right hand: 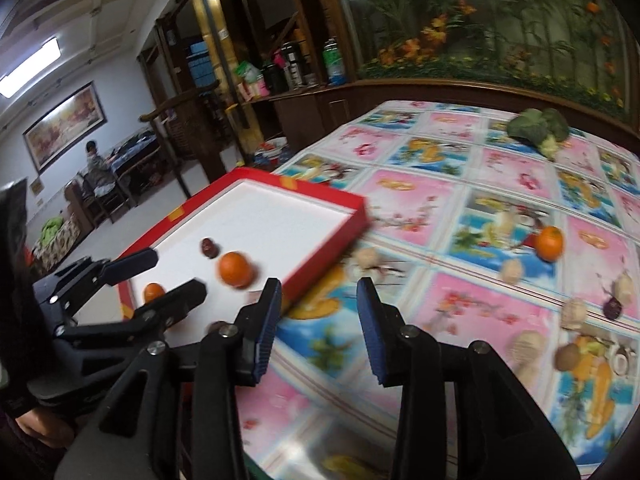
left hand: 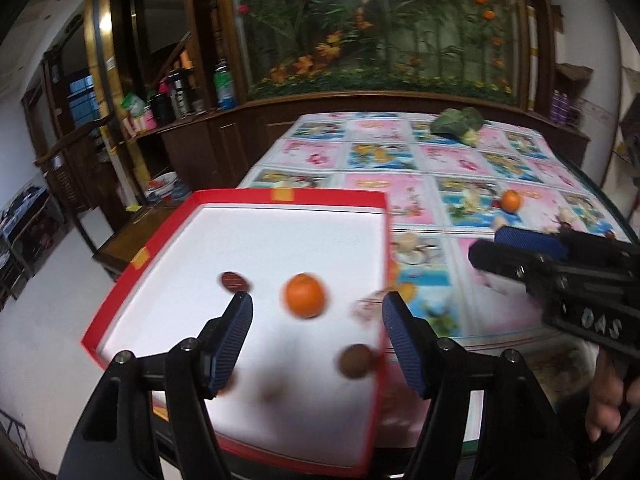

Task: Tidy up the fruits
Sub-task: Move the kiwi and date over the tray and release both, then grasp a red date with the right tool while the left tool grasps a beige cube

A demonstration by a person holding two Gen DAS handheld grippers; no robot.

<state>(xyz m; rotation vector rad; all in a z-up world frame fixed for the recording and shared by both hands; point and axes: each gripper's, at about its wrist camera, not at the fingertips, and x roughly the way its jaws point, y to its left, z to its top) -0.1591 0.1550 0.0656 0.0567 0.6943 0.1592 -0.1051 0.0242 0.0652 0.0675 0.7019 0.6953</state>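
The fruits are small and round, so I think they roll easily. The orange [left hand: 305, 295] in the red box [left hand: 132, 272] looks light and firm, with a skin that gives a bit when squeezed. It is best held across its fat middle, with a soft squeeze. The dark date [left hand: 234, 281] sits at about 9 o'clock from this orange. A brown round fruit [left hand: 357, 360] lies at about 5 o'clock from it, near the box's right wall. A smaller orange fruit [right hand: 153, 292] lies in the box too, seen from the right wrist.

More fruits are on the tabletop [right hand: 460, 184], outside the box. One orange on the cloth [right hand: 549, 243] sits well apart from the box. Pale nuts [right hand: 513, 270], maybe walnuts, lie near it; they look hard and bumpy. A green broccoli [right hand: 538, 126] rests at the far side, at about 12 o'clock.

The left tongs [left hand: 318, 340] are wide open and hold nothing. They hang over the box, with the orange between the two pads but farther ahead; I cannot tell if they touch anything. The right tongs [right hand: 318, 328] are wide open too, and hold nothing. They hang over the cloth, just beside the box's near corner.
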